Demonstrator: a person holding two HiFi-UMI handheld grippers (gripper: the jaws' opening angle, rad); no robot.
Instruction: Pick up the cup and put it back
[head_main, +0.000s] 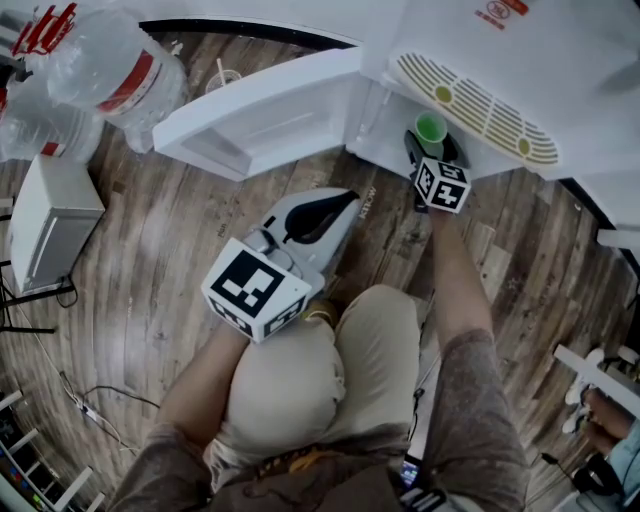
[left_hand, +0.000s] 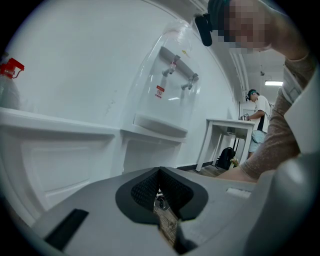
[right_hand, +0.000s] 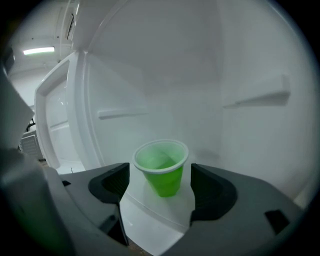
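Left gripper (left_hand: 159, 175) is parked out in front of the cabinet (head_main: 385, 125), down by its open door (head_main: 260, 115). Its fingers are pressed together with nothing in them, so it's not really in play. Moving right, the green cup (right_hand: 161, 170) stands upright on the cabinet's floor, just inside the front edge. The right gripper (right_hand: 160, 187) is poked into the cabinet opening with its fingers (right_hand: 112, 184) spread wide, one on each side of the cup. They aren't touching it, and there's a gap on both sides. The cup's long axis is straight up, square across the fingers, so I reckon a grab from here is just a plain squeeze. The right hand is clearly the nearer one.
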